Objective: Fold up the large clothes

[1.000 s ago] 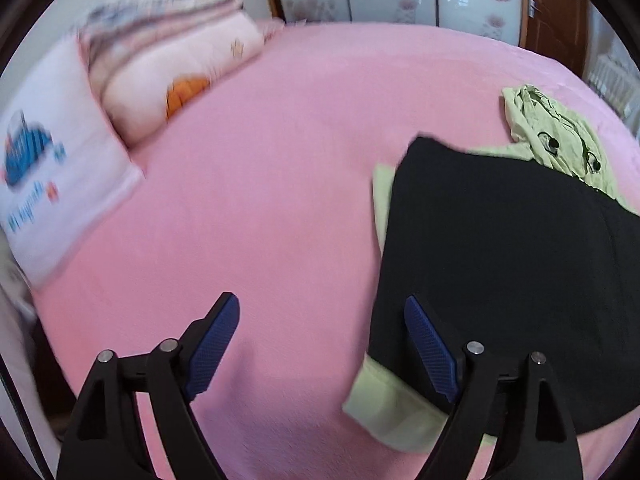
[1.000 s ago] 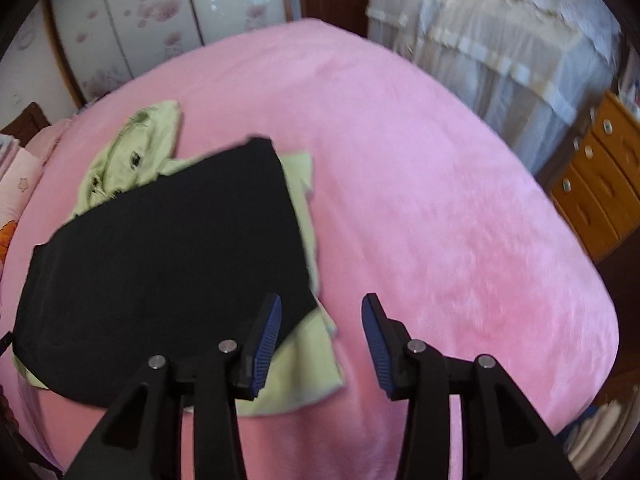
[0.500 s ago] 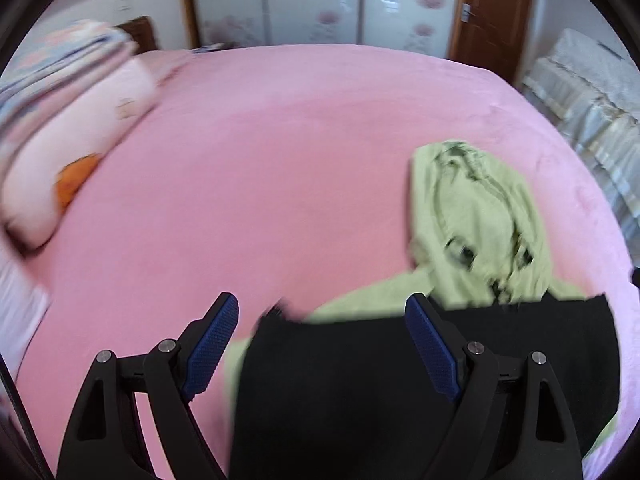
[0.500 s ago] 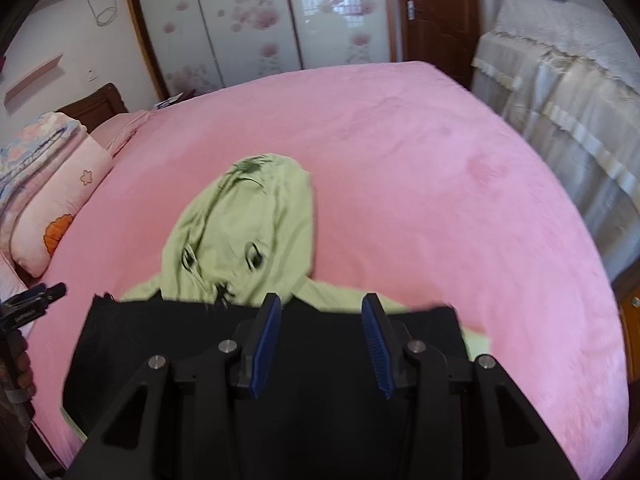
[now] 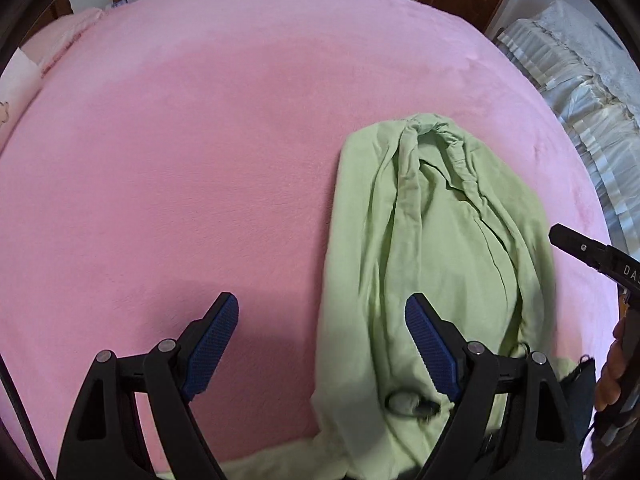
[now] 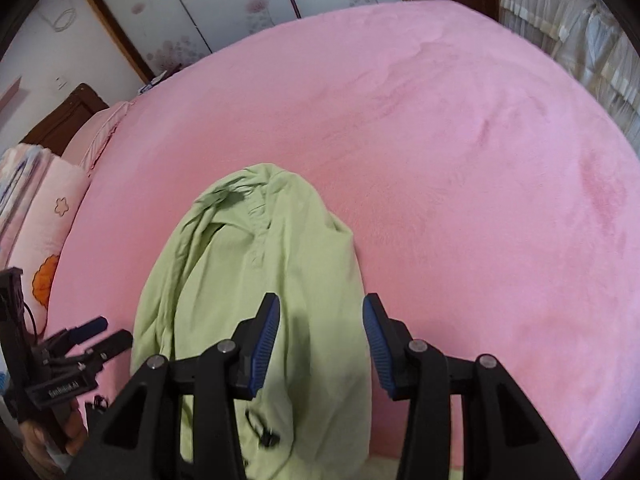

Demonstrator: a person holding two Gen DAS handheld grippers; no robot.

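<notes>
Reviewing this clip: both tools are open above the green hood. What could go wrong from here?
1. The green hood lies bunched and creased, so folding it as it is would likely trap wrinkles.
2. A drawstring lies loose near the right tool; it may snag in the pads.
3. The left tool straddles the hood's edge, one pad over the pink blanket; closing there might pinch blanket too.

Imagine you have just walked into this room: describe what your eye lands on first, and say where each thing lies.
First comes the pink bed cover, a plush spread that fills nearly the whole of both views. On it lies a rumpled light green hood, part of a garment that runs out of frame at the near edge. Both grippers hang above it, open and empty: the left gripper at the hood's left edge, the right gripper at its right edge.
</notes>
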